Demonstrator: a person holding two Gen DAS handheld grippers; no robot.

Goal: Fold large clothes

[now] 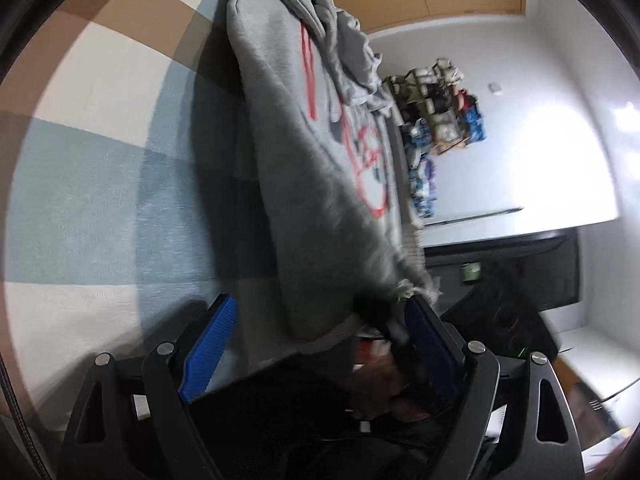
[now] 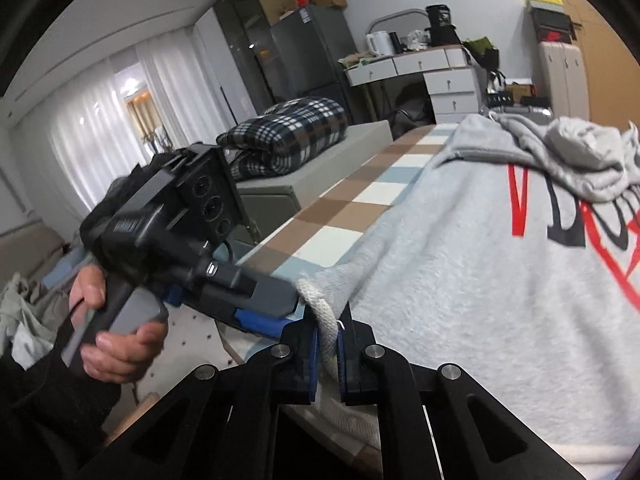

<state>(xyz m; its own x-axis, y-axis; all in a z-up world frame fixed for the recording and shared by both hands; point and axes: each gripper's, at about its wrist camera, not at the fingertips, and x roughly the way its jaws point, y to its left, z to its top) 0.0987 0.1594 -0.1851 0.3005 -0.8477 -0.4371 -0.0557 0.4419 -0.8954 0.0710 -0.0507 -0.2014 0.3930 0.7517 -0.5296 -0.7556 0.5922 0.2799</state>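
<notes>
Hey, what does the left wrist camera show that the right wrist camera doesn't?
Only the left wrist view: the open left gripper seen from its own camera and a shoe rack against the wall.
Only the right wrist view: the right gripper shut on the ribbed cuff and a plaid blanket.
Both: the grey sweatshirt on the checked cover.

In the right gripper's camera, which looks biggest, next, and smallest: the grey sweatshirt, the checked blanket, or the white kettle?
1. grey sweatshirt, though it is nearest the camera
2. checked blanket
3. white kettle, which is farthest away
</notes>
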